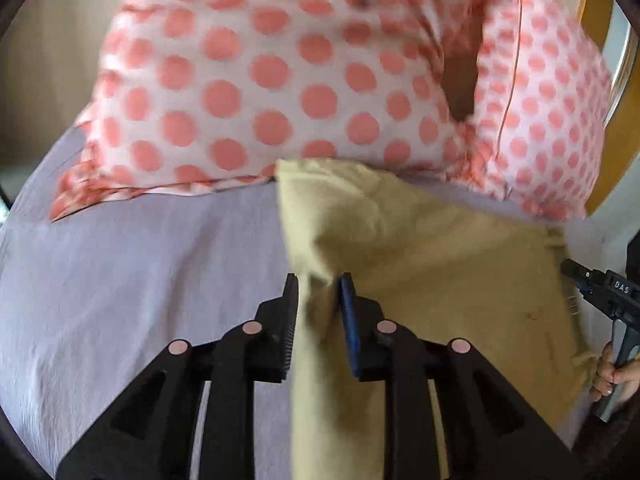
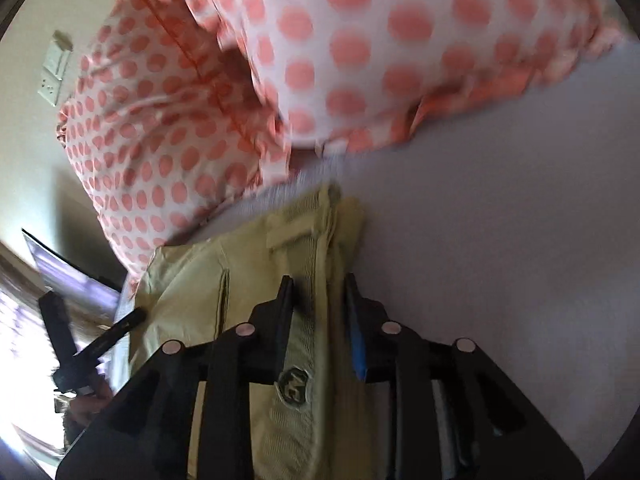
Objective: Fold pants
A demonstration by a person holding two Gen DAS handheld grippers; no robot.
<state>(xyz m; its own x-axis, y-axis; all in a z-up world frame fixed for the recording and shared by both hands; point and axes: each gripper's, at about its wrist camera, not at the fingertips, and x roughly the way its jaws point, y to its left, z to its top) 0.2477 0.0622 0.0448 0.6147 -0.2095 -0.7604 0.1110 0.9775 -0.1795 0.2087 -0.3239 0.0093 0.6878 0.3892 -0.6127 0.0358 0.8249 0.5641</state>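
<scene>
Khaki pants lie on a lavender bed sheet, reaching up to the polka-dot pillows. My left gripper is shut on a bunched fold of the pants. In the right wrist view, my right gripper is shut on the waistband end of the pants, near a belt loop and a dark button. The right gripper also shows at the right edge of the left wrist view, held by a hand. The left gripper shows at the lower left of the right wrist view.
Two white pillows with pink dots lean at the head of the bed, also in the right wrist view. A wooden headboard edge is at the upper right. Wall switches are at the left.
</scene>
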